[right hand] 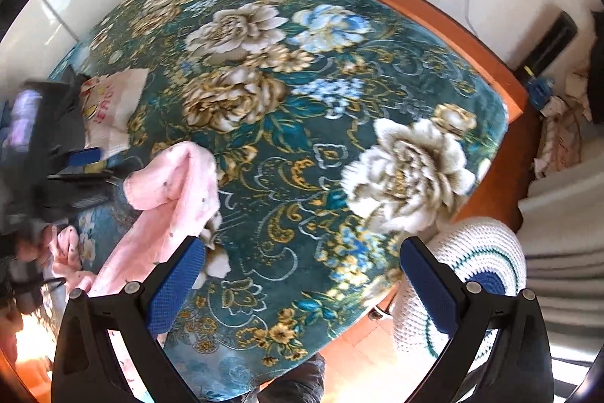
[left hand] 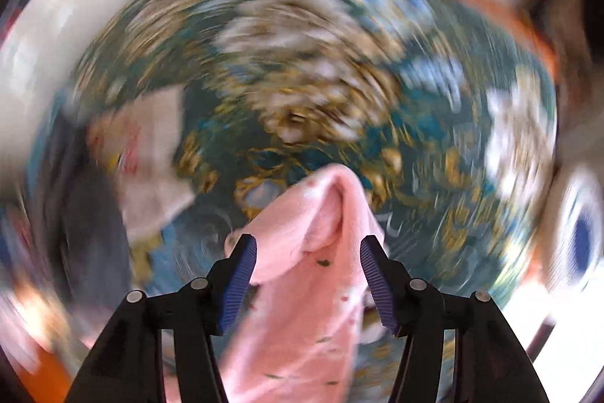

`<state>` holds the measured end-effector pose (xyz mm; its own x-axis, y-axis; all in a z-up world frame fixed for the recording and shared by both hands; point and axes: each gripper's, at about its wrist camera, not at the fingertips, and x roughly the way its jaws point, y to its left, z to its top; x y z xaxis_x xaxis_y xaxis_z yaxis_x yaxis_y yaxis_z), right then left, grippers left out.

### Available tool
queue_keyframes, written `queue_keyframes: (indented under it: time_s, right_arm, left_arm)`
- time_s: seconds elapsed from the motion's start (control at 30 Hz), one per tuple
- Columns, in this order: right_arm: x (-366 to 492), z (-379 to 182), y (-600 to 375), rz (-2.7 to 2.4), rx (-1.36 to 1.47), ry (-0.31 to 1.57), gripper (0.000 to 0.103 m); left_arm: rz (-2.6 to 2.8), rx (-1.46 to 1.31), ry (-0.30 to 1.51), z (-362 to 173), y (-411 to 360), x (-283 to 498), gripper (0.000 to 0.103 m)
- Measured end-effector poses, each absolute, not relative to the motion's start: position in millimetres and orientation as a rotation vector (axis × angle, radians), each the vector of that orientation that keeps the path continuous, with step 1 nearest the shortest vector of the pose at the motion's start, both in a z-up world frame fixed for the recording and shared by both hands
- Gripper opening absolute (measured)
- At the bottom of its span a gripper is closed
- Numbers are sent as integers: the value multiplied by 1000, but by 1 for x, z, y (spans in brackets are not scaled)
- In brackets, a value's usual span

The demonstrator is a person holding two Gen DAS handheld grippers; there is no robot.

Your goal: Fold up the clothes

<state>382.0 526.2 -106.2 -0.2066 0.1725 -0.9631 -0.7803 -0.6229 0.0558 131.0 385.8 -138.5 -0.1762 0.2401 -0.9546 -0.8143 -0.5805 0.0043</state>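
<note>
Between the spread fingers of the left gripper (left hand: 307, 274), lower centre of the blurred left view, a pink garment (left hand: 302, 289) rises in a peak, apparently unclamped; right gripper (right hand: 302, 286) gapes empty over the floral blanket (right hand: 302, 138); garment sprawls lower left; likely risk: cloth slipping and bunching, since neither gripper pinches it.

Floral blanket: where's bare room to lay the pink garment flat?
Free: the middle of the floral blanket and its right side toward the orange bed edge. Crowded: the left, with the pink garment, the cream printed cloth and the left gripper.
</note>
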Motion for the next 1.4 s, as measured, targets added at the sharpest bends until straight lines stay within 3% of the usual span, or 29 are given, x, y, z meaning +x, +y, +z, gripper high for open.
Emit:
queue_keyframes:
  time_s: [0.23, 0.33, 0.5, 0.7, 0.83, 1.1, 1.2, 1.27, 1.3, 1.4]
  right_arm:
    - [314, -167, 511, 1961, -1609, 777, 103]
    - [277, -193, 482, 1993, -1718, 748, 103]
    - [228, -220, 445, 1992, -1803, 736, 103]
    - [212, -240, 444, 1887, -1834, 759, 103]
    - [215, -245, 442, 1873, -1882, 650, 103]
    - [221, -252, 445, 1853, -1874, 586, 103]
    - [222, -256, 445, 1848, -1860, 608, 103]
    - [219, -258, 444, 1852, -1854, 612, 103]
    - [217, -259, 443, 1855, -1851, 611, 103]
    - [211, -261, 442, 1867, -1843, 607, 103]
  left_arm:
    - [2321, -1867, 208, -175, 121, 94, 62]
    - [2459, -2065, -136, -192, 11, 123, 62]
    - [2628, -2212, -605, -220, -103, 199, 63]
    - [2579, -2396, -1204, -285, -172, 293, 60]
    - [2538, -2471, -1299, -322, -194, 320, 53]
    - [2464, -2418, -1573, -359, -204, 347, 51]
    - [2495, -2378, -1647, -360, -201, 352, 38]
    - [2513, -2354, -1684, -356, -201, 354, 20]
    - [2522, -2345, -1695, -353, -201, 354, 15]
    - [2583, -2324, -1666, -339, -203, 350, 13]
